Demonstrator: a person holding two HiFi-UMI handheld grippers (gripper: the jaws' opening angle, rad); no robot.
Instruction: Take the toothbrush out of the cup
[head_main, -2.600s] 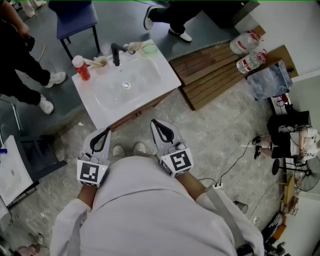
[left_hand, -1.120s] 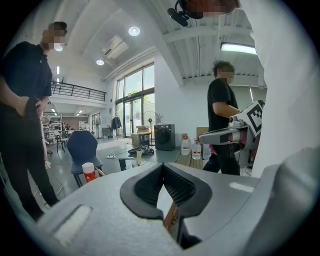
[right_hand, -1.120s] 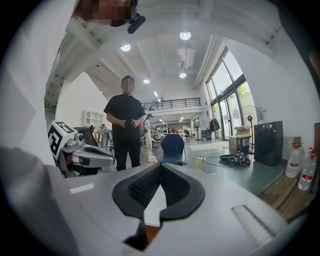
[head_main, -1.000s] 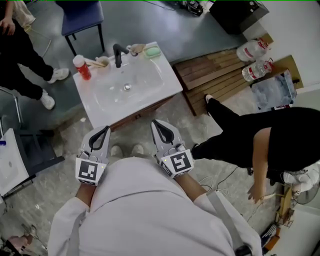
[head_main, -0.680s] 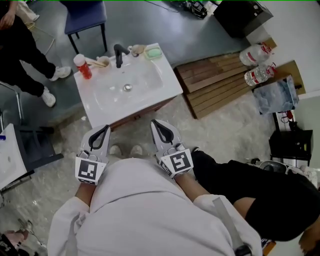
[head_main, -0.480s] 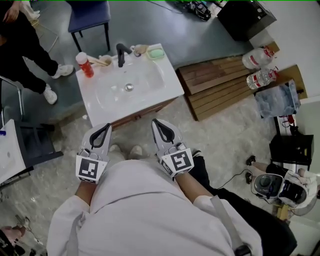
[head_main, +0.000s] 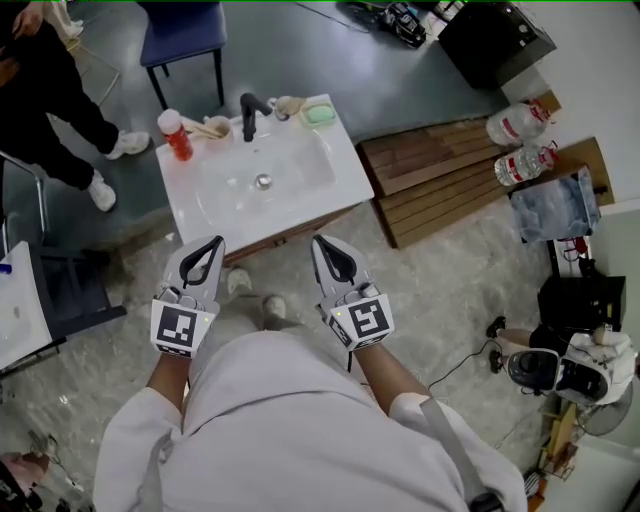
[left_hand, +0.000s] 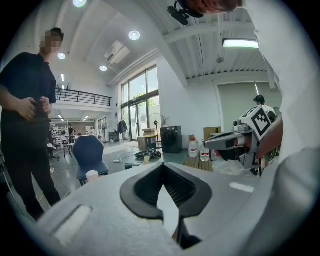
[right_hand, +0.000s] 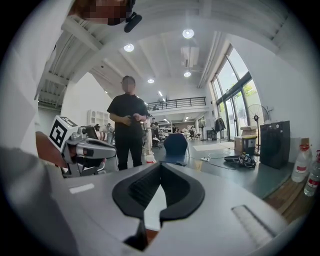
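A white sink (head_main: 300, 190) on a wooden cabinet stands in front of me. On its far left rim sits a small beige cup (head_main: 216, 127), and a toothbrush (head_main: 194, 125) sticks out of it to the left. My left gripper (head_main: 214, 242) and right gripper (head_main: 321, 241) hover side by side just short of the sink's near edge, both shut and empty. In the left gripper view the left gripper's (left_hand: 162, 168) black pads meet, and in the right gripper view the right gripper's (right_hand: 160, 167) do too.
A red bottle (head_main: 178, 135), black faucet (head_main: 248, 112) and green soap dish (head_main: 320, 113) line the sink's back. A blue chair (head_main: 185, 35) and a standing person (head_main: 40, 90) are behind it. Wooden pallets (head_main: 440, 165) and water bottles (head_main: 520, 125) lie right.
A person in black who crossed on the right has left the view. Both grippers edged forward towards the sink, still shut.
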